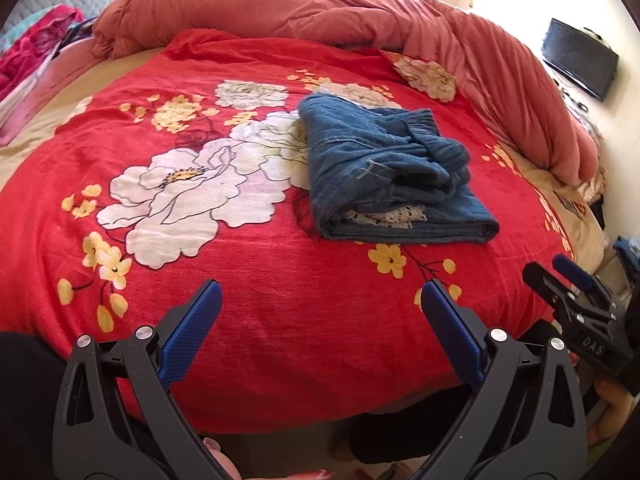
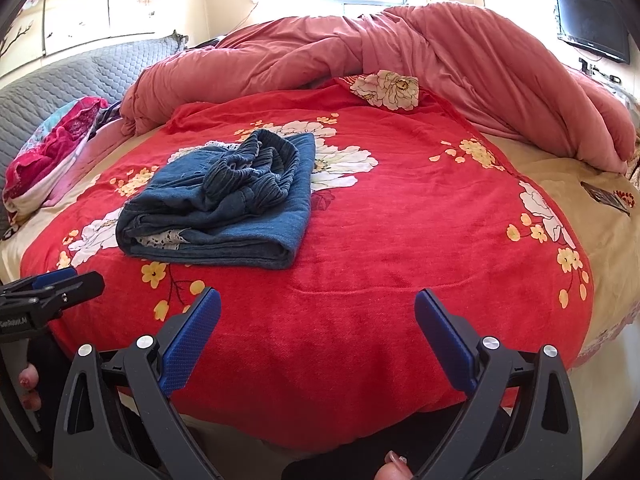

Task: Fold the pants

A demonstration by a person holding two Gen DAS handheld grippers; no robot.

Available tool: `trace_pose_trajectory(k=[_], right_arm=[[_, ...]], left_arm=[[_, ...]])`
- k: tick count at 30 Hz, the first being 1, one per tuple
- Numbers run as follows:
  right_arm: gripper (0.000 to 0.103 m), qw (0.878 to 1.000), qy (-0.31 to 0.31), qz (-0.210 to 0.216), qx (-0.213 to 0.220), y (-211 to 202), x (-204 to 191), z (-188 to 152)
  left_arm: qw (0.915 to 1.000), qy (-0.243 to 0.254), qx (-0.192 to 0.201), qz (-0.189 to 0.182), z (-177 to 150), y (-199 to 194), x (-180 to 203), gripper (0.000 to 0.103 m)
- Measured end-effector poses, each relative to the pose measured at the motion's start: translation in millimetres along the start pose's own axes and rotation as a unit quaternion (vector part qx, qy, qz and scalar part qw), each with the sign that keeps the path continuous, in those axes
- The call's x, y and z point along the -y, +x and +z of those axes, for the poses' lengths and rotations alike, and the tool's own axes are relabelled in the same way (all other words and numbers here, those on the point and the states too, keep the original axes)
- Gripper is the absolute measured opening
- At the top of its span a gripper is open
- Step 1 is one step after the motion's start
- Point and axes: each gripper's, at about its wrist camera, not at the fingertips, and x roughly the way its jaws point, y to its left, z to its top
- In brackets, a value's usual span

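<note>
Both grippers sit nearest us, spread wide and empty: left gripper, right gripper, held low at the blanket edge. Pants lie folded in a stack at 1 o'clock in the left view, 11 o'clock in the right. We judge folding done; the grippers hang clear so nothing disturbs the stack.

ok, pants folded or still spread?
Folded. The blue pants lie as a compact stacked bundle on the red blanket, layered edges showing; both claws are open and clear.
</note>
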Motion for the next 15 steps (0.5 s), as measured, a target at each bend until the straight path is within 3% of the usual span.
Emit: trace_pose_trajectory(k=[4,10,15], right_arm=[[0.097,1.000,0.008,0.004,-0.006,5,4,1],[0.097,1.000,0.027,-0.004,-0.015,15,22,9],[0.097,0.998,0.054,-0.040,-0.011,23,61,36]], left_arm=[[0.9997,-0.013,0.016,-0.012,4,-5,-4,0.094],[0.9983,-0.017,0.045,0.033,19,-16,-15,0.094],[0.9953,-0.067,0.044,0.054,59,-20,-63,0.094]])
